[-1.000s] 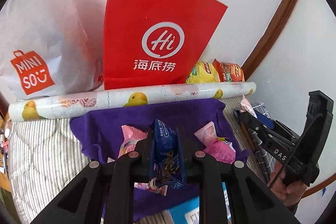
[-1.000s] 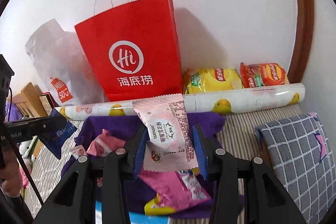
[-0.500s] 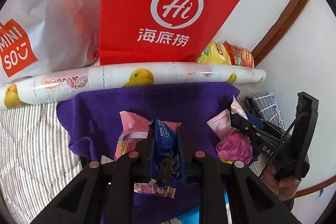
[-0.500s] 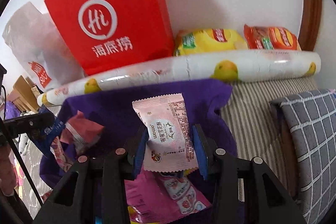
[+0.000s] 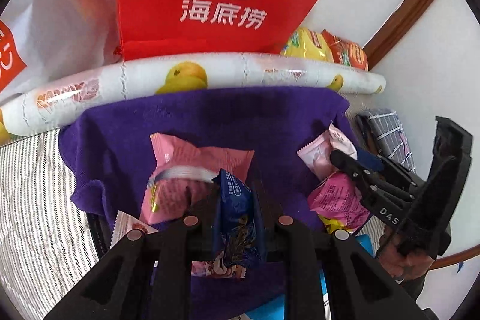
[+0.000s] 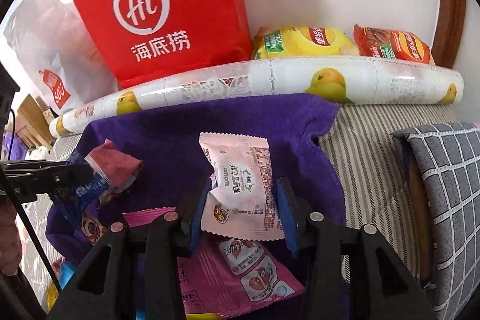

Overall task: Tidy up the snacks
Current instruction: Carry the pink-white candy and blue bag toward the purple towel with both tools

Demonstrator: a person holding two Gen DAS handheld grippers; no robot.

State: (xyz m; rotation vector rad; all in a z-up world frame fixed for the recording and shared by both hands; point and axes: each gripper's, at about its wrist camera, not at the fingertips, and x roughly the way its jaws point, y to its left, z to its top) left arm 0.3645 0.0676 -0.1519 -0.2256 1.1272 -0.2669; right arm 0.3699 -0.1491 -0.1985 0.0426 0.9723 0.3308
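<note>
Snacks lie scattered on purple towel (image 6: 186, 125), red bag (image 6: 168, 5) and roll (image 6: 270, 80) behind. Left gripper (image 5: 237, 200) clamps blue packet (image 5: 237, 218); right gripper (image 6: 243, 200) jaws opening, pink packet (image 6: 240, 185) between pads.

Black plastic left claw (image 5: 237, 197), silver rivets, seemingly blue pads

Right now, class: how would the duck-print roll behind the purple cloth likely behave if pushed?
The duck-print roll is a long cylinder lying on its side, so it would probably roll. Its glossy wrap looks slippery. The red bag and chip bags close behind it would likely stop it going back.
</note>
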